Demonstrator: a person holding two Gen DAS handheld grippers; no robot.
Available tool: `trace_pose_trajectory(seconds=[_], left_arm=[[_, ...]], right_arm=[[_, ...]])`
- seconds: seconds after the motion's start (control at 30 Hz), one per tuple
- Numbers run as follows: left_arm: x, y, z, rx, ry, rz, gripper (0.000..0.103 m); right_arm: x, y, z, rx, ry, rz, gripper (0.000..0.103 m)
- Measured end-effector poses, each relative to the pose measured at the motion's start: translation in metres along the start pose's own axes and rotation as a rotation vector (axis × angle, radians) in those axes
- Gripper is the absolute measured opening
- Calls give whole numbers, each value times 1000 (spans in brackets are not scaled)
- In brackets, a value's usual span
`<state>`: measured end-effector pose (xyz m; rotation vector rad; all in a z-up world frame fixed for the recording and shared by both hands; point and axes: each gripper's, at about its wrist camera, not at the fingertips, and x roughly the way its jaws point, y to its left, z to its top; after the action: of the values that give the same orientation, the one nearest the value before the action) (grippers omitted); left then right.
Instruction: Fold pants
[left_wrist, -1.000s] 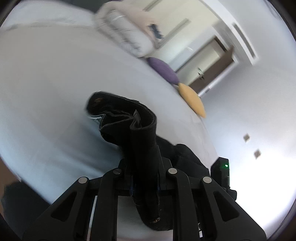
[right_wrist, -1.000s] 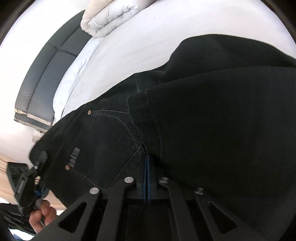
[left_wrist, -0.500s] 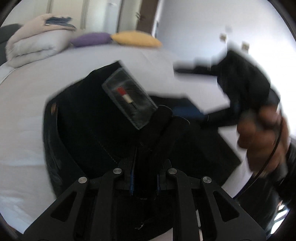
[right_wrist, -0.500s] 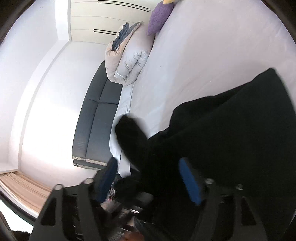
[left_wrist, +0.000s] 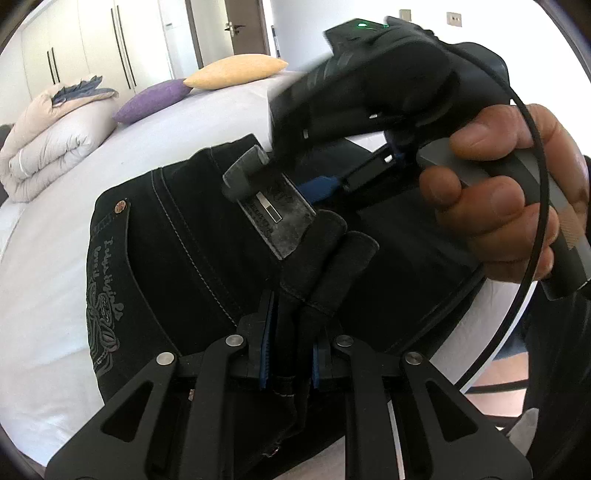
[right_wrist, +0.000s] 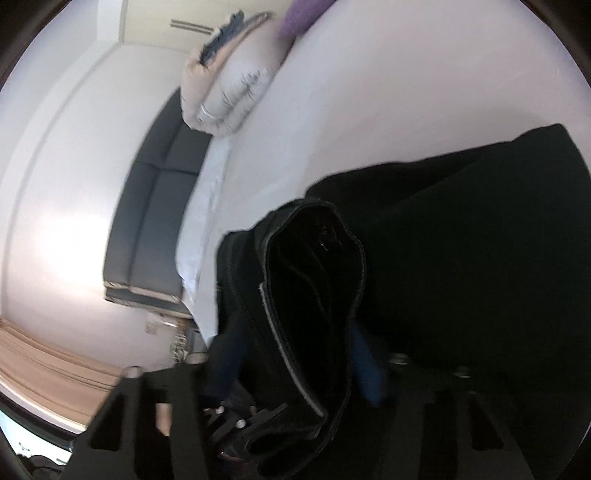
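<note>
Right tongs (right_wrist: 295, 365) had opened wide around the pants (left_wrist: 192, 236); left tongs (left_wrist: 288, 354) stayed pinched on them.

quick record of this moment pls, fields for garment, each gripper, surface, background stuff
garment: black jeans, waistband patch facing up
left gripper: shut on waistband fabric
right gripper: open, blue pads either side of bunched denim
surface: white bed
background: folded duvet, purple cushion, yellow cushion, dark headboard
</note>
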<state>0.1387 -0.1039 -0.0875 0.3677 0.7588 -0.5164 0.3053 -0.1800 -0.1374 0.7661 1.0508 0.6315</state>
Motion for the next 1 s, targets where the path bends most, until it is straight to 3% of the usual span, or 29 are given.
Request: trace_pose_trajectory(seconds=[0.13,0.47,0.77,1.0], left_arm=[[3,-16,1,31,0,-19,15],[22,-68,34,150,-27,-92,15],[32,-102,48,196,-19,-126,15],[23,-78,35,203,-8,-133,15]], right_arm=[[-11,-3,-1,-11,-29,-40,13],[-68,-29,10,-16,-101,-113,11],[-100,-57,12,22,-141,-114,11],[-112,-68,2,47,-158,-107,11]])
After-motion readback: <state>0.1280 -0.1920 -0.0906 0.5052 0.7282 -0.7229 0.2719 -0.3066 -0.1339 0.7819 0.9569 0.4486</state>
